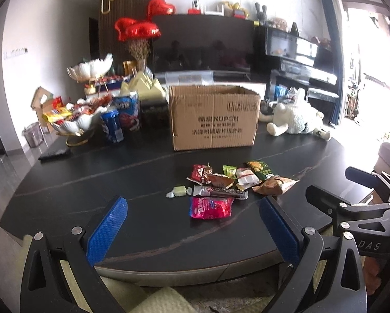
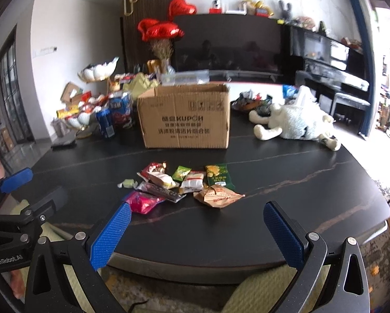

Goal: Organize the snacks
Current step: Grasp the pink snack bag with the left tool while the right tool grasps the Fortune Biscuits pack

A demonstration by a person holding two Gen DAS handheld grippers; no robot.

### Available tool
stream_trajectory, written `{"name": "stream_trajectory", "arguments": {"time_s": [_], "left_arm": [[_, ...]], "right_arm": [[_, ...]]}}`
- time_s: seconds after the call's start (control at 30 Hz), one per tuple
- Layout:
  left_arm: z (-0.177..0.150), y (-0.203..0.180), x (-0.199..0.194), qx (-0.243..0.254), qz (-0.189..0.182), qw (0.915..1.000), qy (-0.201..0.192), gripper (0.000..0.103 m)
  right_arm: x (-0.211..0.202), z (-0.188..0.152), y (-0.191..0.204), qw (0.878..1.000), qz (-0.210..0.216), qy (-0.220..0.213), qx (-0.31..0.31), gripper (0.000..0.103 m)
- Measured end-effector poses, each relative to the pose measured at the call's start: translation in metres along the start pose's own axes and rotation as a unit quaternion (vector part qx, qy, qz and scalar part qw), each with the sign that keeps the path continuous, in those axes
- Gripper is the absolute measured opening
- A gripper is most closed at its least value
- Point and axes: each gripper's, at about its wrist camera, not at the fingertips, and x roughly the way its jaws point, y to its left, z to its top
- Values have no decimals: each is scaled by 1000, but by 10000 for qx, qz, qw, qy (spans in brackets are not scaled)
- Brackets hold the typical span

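My left tongs point(image 1: 192, 230) stand wide and hold nothing; my right tongs point(image 2: 196, 232) are also wide and empty. Both hover low over the near edge of the dark worktop point(image 1: 90, 172), side by side and pointing forward toward 12 o'clock, fingers level and not tilted.

Just ahead of the left tongs, at 12 o'clock, lies the pink packet point(image 1: 210, 207), the nearest of the snack pile point(image 1: 234, 180). Seen from the right tongs the same packet is at about 10 o'clock, and the brown packet point(image 2: 218, 195) is at 12 o'clock. Beyond the pile, also at 12 o'clock, stands the open cardboard box point(image 1: 213, 117), well apart from the snacks.

I judge that the task has not begun. To do the first pick well, I should take the outer packets first, one for each tongs, coming down flat over a packet edge so that the neighbours are not pushed. The wrappers look thin and slippery, so I should close gently.
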Motion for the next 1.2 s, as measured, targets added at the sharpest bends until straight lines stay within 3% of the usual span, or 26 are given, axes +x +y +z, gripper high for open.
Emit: {"name": "stream_trajectory", "arguments": {"time_s": [0.27, 0.5, 0.8, 0.93, 1.0, 1.17, 1.2], "left_arm": [[-2, -4, 70, -213, -224, 9957, 877, 103], [-8, -10, 120, -255, -290, 9892, 1414, 103], [-19, -15, 162, -331, -394, 9799, 1927, 98], [-22, -16, 171, -371, -475, 9777, 2013, 94], [-23, -17, 174, -389, -519, 9764, 2060, 87], [-24, -19, 175, -369, -580, 9766, 2036, 72], [-24, -19, 175, -362, -593, 9767, 2032, 71]], "right_arm": [[60, 14, -12, 9976, 75, 596, -352, 102], [112, 15, -20, 9923, 46, 1075, -621, 102], [153, 9, -30, 9864, 117, 1557, -519, 100], [161, 5, -31, 9844, 114, 1677, -524, 95], [164, 3, -31, 9837, 143, 1719, -515, 91], [168, 1, -34, 9826, 203, 1798, -413, 68], [169, 0, -34, 9825, 204, 1806, -405, 68]]}}
